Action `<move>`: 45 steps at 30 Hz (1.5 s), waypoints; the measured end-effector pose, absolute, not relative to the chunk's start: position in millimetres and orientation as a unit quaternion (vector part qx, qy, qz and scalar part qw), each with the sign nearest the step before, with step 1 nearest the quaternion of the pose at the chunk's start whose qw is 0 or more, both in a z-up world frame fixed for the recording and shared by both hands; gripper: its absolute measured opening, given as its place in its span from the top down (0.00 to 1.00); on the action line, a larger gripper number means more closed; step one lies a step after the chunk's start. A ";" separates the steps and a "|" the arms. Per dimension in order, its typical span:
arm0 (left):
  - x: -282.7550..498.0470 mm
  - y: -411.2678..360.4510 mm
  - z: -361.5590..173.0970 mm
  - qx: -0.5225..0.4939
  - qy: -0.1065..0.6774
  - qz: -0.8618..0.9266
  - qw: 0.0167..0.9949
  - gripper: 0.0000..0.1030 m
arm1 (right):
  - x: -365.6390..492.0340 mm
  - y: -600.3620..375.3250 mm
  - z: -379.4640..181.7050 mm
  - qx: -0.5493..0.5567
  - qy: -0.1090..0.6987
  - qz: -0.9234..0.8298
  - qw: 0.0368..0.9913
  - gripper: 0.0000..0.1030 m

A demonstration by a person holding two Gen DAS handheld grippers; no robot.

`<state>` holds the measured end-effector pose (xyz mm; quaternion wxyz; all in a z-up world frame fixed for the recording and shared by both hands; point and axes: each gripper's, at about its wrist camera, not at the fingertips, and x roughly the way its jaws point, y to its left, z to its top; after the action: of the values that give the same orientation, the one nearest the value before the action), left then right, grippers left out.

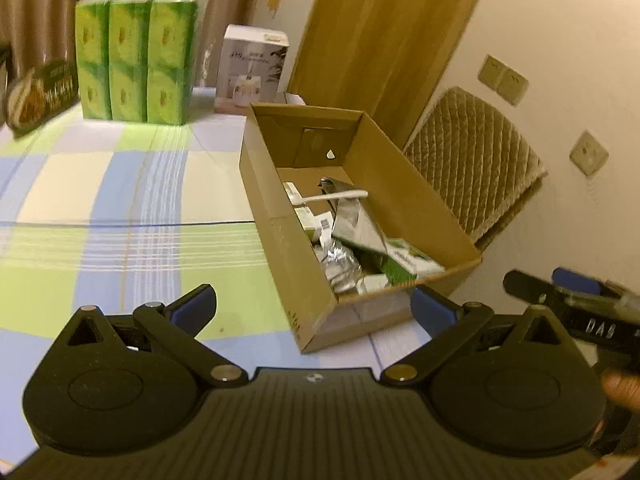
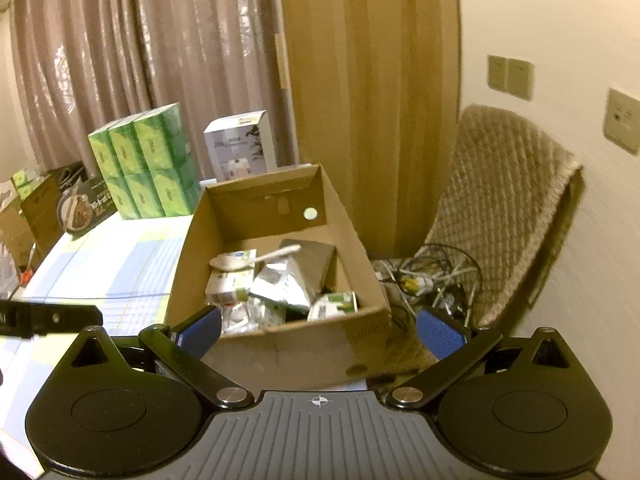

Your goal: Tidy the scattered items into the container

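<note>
My left gripper (image 1: 314,310) and right gripper (image 2: 318,330), fingers apart and empty, face the open brown cardboard box (image 2: 280,344) dead ahead, its long axis running away from me, right nearer.

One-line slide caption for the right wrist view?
Open right gripper faces the cardboard box filled with packets and a spoon.

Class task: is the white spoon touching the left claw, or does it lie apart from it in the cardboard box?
Apart. The left wrist view shows the white spoon lying deep inside the cardboard box, while the open left claw sits nearer, holding nothing.
</note>
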<state>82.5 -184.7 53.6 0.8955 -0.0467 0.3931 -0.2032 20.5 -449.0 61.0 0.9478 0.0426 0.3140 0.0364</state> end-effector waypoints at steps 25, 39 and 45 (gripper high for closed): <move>33.3 -200.5 67.0 0.006 0.375 -0.192 0.907 0.01 | -32.5 -438.2 76.2 0.046 0.318 0.036 0.946 0.02; 19.7 -198.7 62.6 0.003 0.386 -0.187 0.904 0.01 | -47.7 -432.3 85.4 0.036 0.311 0.045 0.949 0.02; 18.3 -199.3 62.7 0.003 0.387 -0.189 0.903 0.01 | -48.2 -432.2 86.0 0.038 0.311 0.045 0.948 0.02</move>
<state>18.3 -199.3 62.7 0.9027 0.0027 0.3866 -0.1886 -48.2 -432.2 86.0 0.9484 0.0375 0.3115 0.0455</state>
